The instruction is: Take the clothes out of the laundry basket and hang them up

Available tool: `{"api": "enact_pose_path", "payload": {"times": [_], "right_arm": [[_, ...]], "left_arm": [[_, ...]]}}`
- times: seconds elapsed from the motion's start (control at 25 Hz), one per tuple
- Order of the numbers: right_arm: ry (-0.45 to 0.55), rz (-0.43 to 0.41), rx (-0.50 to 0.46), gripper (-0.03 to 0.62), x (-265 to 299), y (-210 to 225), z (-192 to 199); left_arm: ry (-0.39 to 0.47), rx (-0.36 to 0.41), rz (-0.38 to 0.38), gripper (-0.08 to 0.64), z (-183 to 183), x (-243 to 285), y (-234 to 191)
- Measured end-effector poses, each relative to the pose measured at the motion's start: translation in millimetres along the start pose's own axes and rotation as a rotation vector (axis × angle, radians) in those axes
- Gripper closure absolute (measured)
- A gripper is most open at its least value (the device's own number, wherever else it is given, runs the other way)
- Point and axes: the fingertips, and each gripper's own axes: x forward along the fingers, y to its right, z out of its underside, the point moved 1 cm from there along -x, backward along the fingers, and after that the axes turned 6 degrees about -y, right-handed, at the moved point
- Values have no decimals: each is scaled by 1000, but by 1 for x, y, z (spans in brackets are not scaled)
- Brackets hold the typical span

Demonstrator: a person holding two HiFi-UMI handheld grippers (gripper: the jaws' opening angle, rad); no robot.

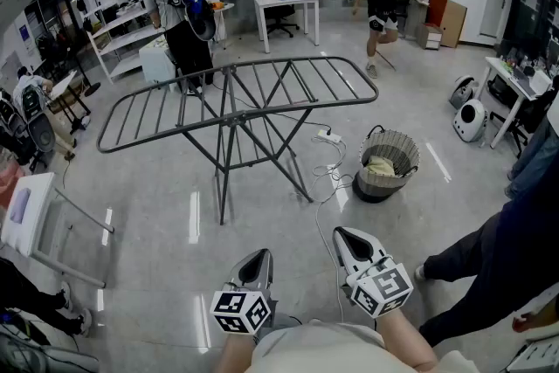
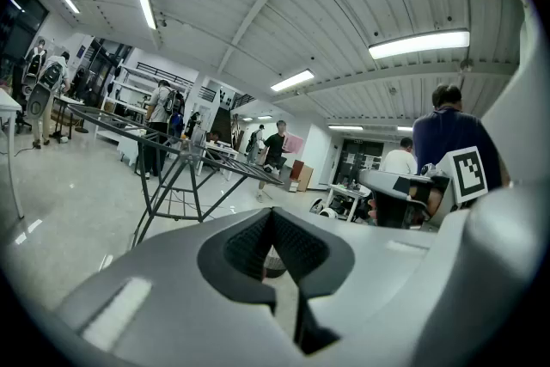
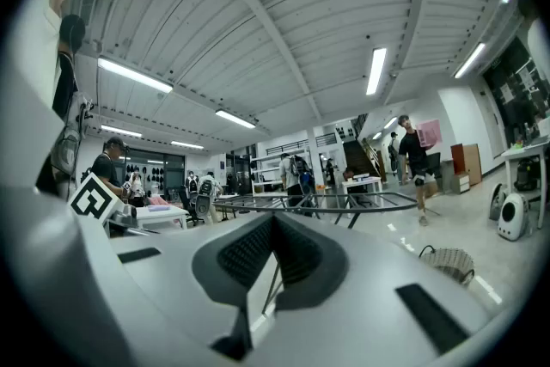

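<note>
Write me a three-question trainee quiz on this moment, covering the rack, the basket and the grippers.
1. True or false: garments already hang on the drying rack.
2. In the head view, the laundry basket stands: A) left of the rack, B) on the floor right of the rack, C) on top of the rack.
3. What state are the left gripper and the right gripper in, and what do they hold?
Key: 1 false, the rack is bare. 2 B, with clothes inside it. 3 both shut, with nothing between the jaws.
</note>
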Motion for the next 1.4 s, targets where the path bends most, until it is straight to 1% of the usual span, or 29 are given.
{"api": "enact_pose_path", "payload": {"times": [0.16,0.36,0.68,0.84,0.92,1.0,1.04,1.08,1.16,1.28,1.4], "right_arm": [[2,-6,1,592,-7,6,2],[-3,-10,-8,592,-17,8,7],[-23,-18,-12,592,-21,6,12],[-39,-34,6,592,-19,8,16],[-48,-24,9,591,-17,14,18],[-53,5,5,591,-12,23,19],[-54,18,5,591,-9,27,19],[-53,26,8,589,-6,30,19],[-56,34,17,518,-1,36,19],[-60,57,27,469,4,53,20],[-59,80,46,409,15,76,23]], "left_arm": [[12,15,10,548,1,6,14],[16,14,20,548,7,6,26],[12,6,22,548,11,5,31],[3,-1,12,548,9,11,28],[0,1,17,546,6,17,28],[-6,5,37,546,3,25,27],[-8,6,47,541,1,30,25],[-9,8,57,521,-1,34,23],[-9,14,78,456,-5,44,22],[-4,22,114,425,-13,63,24],[-2,30,139,373,-20,91,22]]}}
